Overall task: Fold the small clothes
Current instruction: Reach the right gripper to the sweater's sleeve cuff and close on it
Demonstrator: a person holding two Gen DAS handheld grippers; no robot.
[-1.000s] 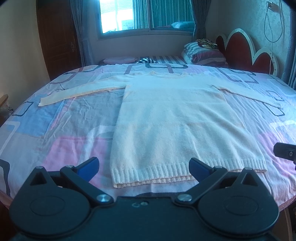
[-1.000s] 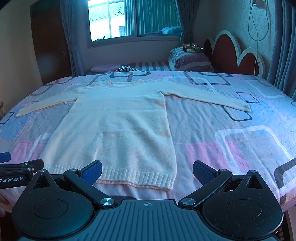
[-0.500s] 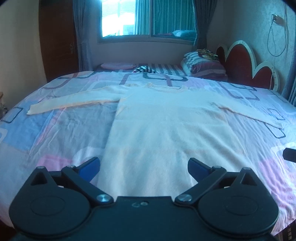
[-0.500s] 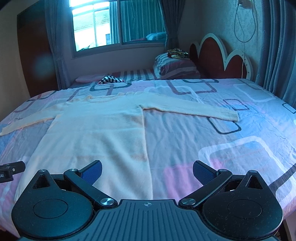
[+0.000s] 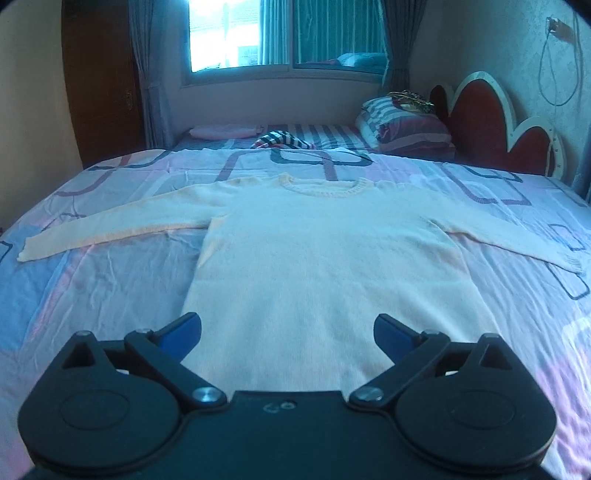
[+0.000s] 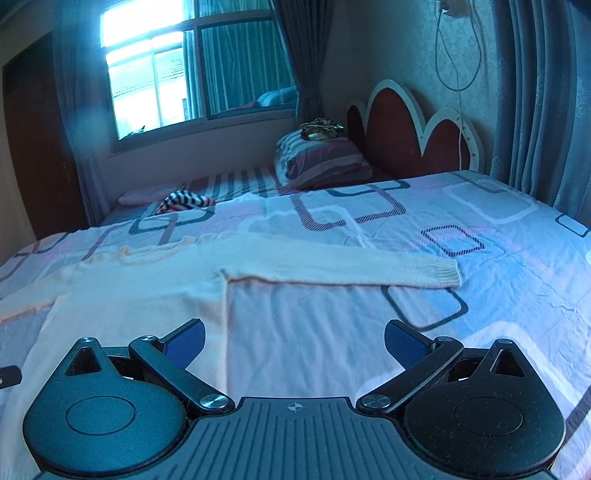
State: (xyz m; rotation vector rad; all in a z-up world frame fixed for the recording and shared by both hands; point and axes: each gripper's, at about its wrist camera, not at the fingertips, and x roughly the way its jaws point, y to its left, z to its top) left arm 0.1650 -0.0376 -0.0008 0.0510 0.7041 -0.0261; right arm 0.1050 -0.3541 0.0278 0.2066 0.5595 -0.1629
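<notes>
Left tongs (image 5: 287,328) spread wide apart, nothing gripped, hovering over the lower body of the cream sweater (image 5: 325,266). Right tongs (image 6: 294,338) just as wide open and empty, sitting over the sweater's right side edge, half over knit and half over bedsheet (image 6: 480,295). Sweater lying flat and face up on the bed, both sleeves stretched out sideways, right sleeve cuff (image 6: 445,273) resting on a square of the sheet's pattern. Collar (image 5: 325,186) pointing away toward the far side. Further back, a striped pillow (image 5: 406,129) against the red scalloped headboard (image 5: 495,125), then window (image 5: 284,33) and curtains.
</notes>
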